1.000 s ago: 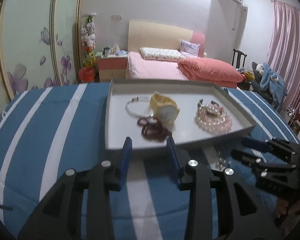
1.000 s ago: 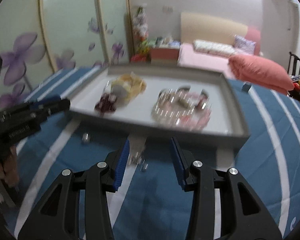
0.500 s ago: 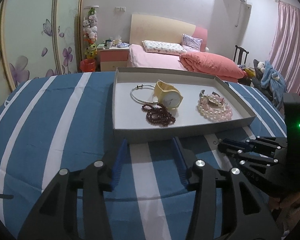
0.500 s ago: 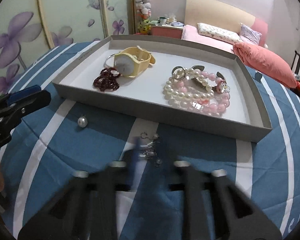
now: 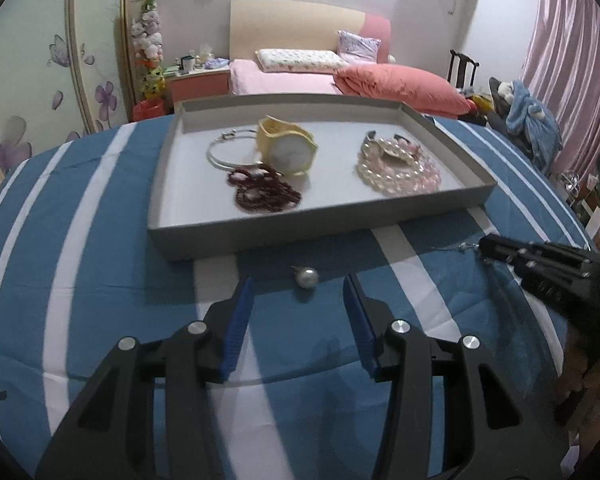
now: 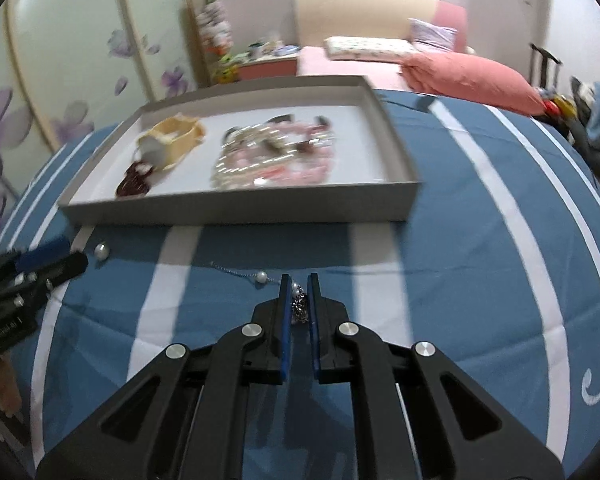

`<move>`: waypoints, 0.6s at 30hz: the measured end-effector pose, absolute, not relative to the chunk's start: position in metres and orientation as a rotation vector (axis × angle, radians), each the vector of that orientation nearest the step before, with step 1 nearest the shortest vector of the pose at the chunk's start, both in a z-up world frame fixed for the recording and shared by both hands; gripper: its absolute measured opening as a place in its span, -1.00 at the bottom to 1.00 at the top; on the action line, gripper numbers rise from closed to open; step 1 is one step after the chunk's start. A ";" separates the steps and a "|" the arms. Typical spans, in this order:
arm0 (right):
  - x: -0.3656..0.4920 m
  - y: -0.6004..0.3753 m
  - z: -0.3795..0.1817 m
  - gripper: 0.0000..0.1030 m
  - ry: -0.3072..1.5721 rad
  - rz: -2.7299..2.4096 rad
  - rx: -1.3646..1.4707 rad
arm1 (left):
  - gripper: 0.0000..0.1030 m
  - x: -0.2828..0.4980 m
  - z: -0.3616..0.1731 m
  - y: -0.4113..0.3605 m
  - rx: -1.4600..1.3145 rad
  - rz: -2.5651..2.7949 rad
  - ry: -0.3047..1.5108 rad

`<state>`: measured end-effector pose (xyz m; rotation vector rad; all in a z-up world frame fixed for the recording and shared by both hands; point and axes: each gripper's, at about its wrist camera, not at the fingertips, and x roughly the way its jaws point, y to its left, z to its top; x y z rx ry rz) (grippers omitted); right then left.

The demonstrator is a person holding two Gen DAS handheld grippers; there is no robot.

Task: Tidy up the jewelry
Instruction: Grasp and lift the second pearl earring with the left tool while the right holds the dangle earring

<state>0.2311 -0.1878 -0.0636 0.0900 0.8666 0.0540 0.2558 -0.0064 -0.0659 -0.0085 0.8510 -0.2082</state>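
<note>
Worktop [image 5: 100,280] under blue cloth with white stripes fills lower frame; grey tray [image 5: 260,236] at centre holds yellow watch [image 5: 288,152], dark red beads [image 5: 264,194], pink-white pearl bracelets [image 5: 400,168]; loose pearl earring [image 5: 308,277] on cloth just ahead of spread left claw [image 5: 298,292], untouched; right claw [image 6: 300,292] pressed together, pinching silver chain piece [image 6: 299,304], chain tail trailing left; pink bed [image 5: 300,80] upper centre; floral wardrobe doors [image 5: 40,80] upper left; pink curtain [image 5: 572,60] upper right.

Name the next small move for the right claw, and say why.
Probably lift, then carry toward the grey tray. The right claw looks shut on the silver earring, whose chain and pearl trail on the striped cloth short of the tray.
</note>
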 end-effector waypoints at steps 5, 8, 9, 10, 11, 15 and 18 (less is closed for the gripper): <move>0.226 -0.200 -0.057 -0.84 0.830 0.043 0.136 | -0.14 0.264 -0.072 -0.022 0.018 -0.207 0.876; 0.226 -0.202 -0.057 -0.84 0.828 0.052 0.146 | -0.26 0.268 -0.075 -0.024 0.014 -0.191 0.887; 0.227 -0.202 -0.058 -0.84 0.829 0.056 0.150 | -0.28 0.270 -0.076 -0.024 0.009 -0.188 0.891; 0.230 -0.202 -0.058 -0.84 0.830 0.059 0.154 | -0.33 0.271 -0.077 -0.024 0.007 -0.180 0.896; 0.230 -0.202 -0.059 -0.84 0.832 0.063 0.158 | -0.37 0.272 -0.078 -0.024 0.007 -0.175 0.899; 0.229 -0.201 -0.060 -0.84 0.830 0.074 0.166 | -0.48 0.275 -0.079 -0.025 0.014 -0.157 0.897; 0.228 -0.200 -0.058 -0.84 0.823 0.079 0.167 | -0.70 0.278 -0.079 -0.024 0.004 -0.146 0.898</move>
